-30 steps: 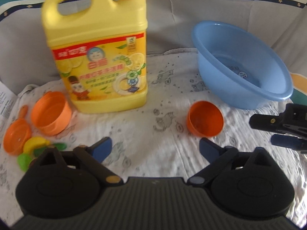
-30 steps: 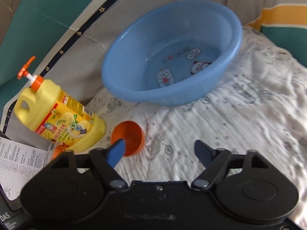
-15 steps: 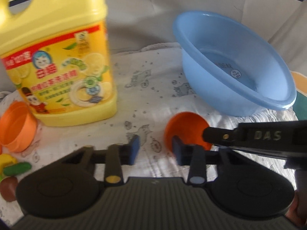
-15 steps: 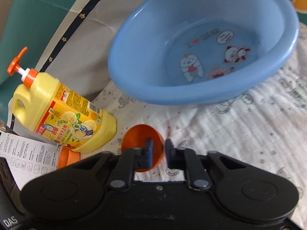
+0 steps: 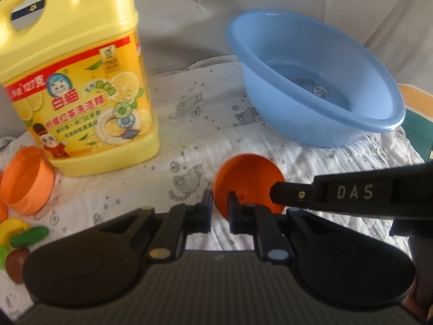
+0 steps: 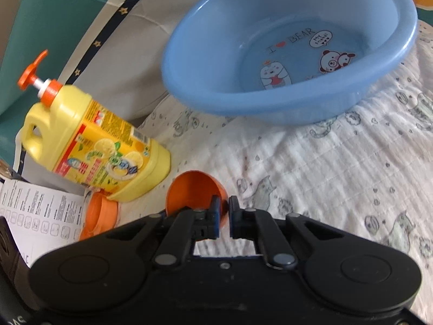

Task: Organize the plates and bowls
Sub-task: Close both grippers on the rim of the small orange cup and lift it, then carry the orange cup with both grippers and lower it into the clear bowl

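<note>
A small orange bowl lies on its side on the white printed cloth. It also shows in the right wrist view. My left gripper is shut on the bowl's left rim. My right gripper is shut on its other rim, and its black body reaches in from the right in the left wrist view. A large blue basin stands behind, tilted, and shows in the right wrist view with cartoon stickers inside. A second orange bowl lies at the left.
A big yellow dish-soap jug with an orange pump stands at the left. Small toy foods lie at the lower left. A printed paper sheet lies beside the jug. Grey cushions rise behind.
Both grippers have closed from wide open onto the small orange bowl's rim. The left gripper moved forward and right towards it; the right gripper came in closer from the right.
</note>
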Available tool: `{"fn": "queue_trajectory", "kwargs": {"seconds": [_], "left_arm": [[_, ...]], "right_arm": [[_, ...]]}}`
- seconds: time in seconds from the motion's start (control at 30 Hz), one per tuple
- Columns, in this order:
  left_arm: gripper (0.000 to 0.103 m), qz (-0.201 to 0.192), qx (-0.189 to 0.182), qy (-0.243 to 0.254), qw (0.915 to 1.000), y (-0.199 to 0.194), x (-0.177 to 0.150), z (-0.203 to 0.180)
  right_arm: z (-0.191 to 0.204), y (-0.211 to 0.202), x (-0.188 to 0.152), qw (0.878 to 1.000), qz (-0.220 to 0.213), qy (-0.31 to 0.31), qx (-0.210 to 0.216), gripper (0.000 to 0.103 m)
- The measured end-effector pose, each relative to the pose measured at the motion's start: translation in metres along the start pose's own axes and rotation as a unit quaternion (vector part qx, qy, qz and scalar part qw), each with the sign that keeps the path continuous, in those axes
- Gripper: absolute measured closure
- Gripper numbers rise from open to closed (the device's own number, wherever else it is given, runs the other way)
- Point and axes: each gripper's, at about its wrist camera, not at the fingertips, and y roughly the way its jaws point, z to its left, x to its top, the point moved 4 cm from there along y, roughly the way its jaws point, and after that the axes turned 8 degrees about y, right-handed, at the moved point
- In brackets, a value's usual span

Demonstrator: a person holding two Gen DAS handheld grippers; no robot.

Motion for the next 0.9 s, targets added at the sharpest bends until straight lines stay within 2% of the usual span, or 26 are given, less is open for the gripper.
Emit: {"fn": "queue_trajectory", "kwargs": {"seconds": [0.37,0.9], "left_arm": [[0.092,0.014,0.0,-0.021,0.9997,-0.049,-0.028,-0.003],[0.092,0.015,-0.011,-0.061,0.998,-0.158,-0.096,-0.027]], "right_arm": [[0.017,-0.041,-0.039,1.0,0.007,-0.022,-0.003,0.096],[0.022,-0.143,-0.128,0.998,0.008,-0.056,0.009,0.096]]}}
